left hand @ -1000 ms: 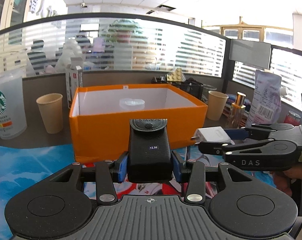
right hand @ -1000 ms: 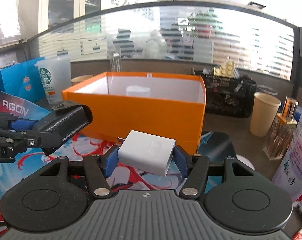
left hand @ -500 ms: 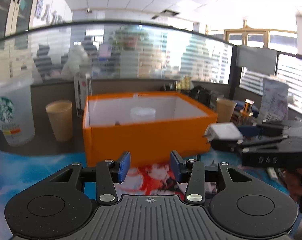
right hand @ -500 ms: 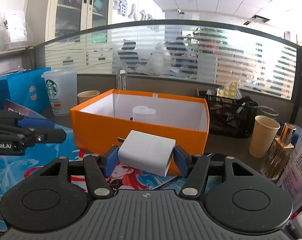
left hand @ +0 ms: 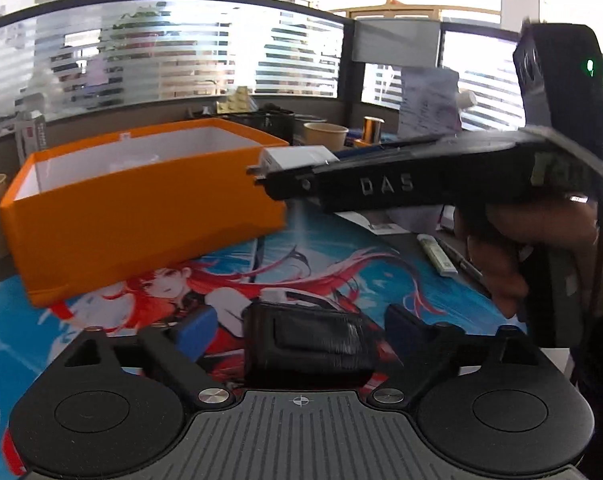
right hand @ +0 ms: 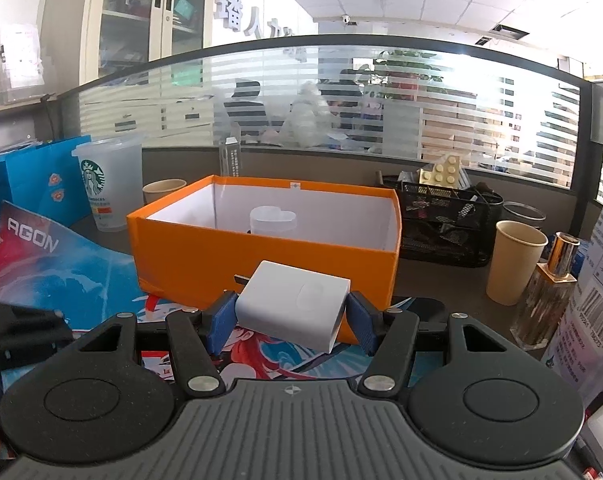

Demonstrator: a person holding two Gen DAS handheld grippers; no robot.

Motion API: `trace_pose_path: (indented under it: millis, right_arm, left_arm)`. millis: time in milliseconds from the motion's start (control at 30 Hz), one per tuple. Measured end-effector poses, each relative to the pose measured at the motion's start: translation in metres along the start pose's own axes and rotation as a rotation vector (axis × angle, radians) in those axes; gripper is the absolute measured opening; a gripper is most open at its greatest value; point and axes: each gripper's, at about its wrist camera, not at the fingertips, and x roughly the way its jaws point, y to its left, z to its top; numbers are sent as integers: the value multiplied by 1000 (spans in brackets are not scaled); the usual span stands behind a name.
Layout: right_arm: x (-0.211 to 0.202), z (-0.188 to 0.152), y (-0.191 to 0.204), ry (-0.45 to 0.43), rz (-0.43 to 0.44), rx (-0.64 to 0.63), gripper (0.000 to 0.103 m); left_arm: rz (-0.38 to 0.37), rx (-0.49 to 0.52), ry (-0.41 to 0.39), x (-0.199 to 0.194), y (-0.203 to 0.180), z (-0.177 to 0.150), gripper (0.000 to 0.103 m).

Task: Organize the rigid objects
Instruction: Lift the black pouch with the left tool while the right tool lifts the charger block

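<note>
The right tool [right hand: 288,314] was closed on a white charger [right hand: 293,305], held askew between its blue pads [right hand: 221,316] in the air just short of the orange box's [right hand: 261,264] near wall. The left tool [left hand: 297,330] stood wide apart, low over the printed mat [left hand: 341,264] on the surface, with a black case [left hand: 307,344] lying between its fingers; whether they touched it could not be told. Likely hazards: the tilted charger slipping or striking the box rim, and the two tools colliding, since the right one crossed close above the left.
</note>
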Motion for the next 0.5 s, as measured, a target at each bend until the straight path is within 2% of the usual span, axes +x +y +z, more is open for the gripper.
trace_pose_path:
  millis: [167,233,267,300,333,367,500]
  right_arm:
    - [-2,-2,-5,-5,-1,14,56]
    - [-4,-2,-5,-7,0,14,56]
    - [-5,-2,-6,-9,0,14,56]
    - [-6,-2,-7,-10,-1,16,56]
    - [-6,-2,-7,-10,-2,15,56]
    - [-6,-2,-8,-10,-2,16,56]
    - [-6,-2,-9,-12,1,24,56]
  left_arm:
    - [34,-4,59,26,-1,-6,96]
    - [2,-27,68,31,1,-12,96]
    - [-6,-32,81,33,1,-13,90]
    - [-2,-37,92,35,1,-14,60]
    - [6,-38,99,36,3,-14,49]
    - [34,-28,88,35,3,-14,27]
    - [32,-93,95,32,18,-13,27]
